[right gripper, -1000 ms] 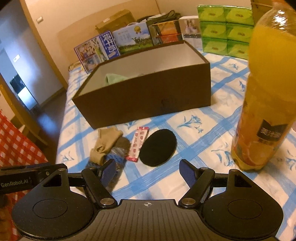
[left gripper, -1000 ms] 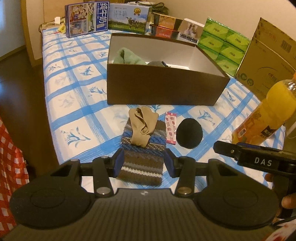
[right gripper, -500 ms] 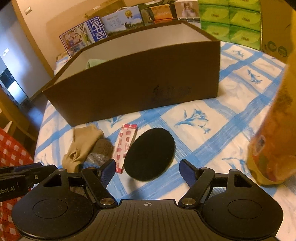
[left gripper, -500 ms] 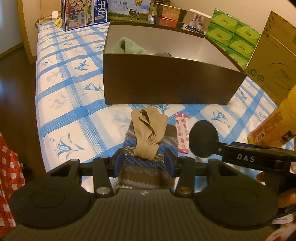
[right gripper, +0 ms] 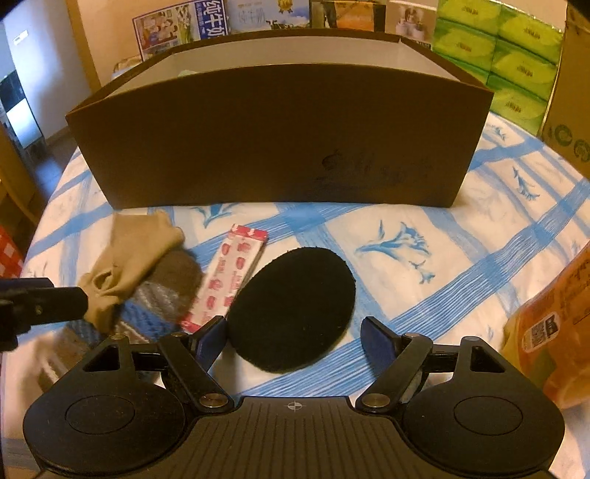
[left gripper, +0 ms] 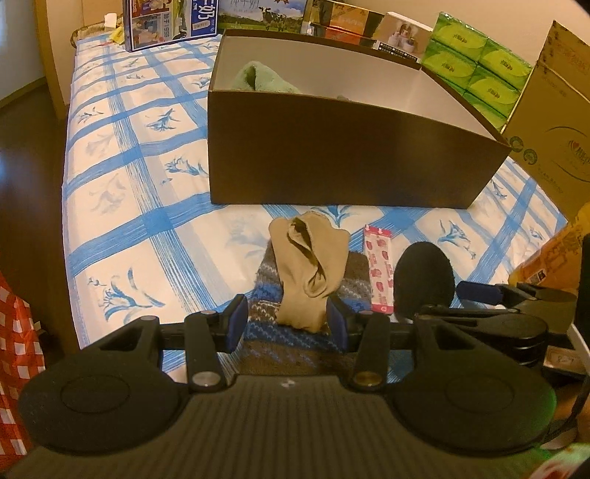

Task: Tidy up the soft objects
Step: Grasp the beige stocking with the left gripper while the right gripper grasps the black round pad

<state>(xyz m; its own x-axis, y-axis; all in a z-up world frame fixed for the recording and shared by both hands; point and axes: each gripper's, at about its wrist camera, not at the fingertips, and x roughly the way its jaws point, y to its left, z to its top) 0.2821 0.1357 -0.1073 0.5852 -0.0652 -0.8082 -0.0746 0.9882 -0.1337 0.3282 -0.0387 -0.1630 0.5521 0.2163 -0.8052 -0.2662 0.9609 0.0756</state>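
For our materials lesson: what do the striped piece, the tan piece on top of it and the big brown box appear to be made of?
Striped piece: knitted wool or acrylic yarn, matte; visible stitch rows in coloured bands.
Tan piece: thin, smooth stretch fabric, perhaps nylon; it slumps in soft folds.
Brown box: cardboard, matte brown outside, pale inside; straight stiff walls and thin cut edges.

Off to my right stands an orange juice bottle (right gripper: 549, 331). A red-and-white sachet strip (left gripper: 380, 269) lies flat on the blue-checked cloth (left gripper: 147, 154). Green tissue packs (left gripper: 475, 70) and milk cartons (left gripper: 169, 18) line the back.
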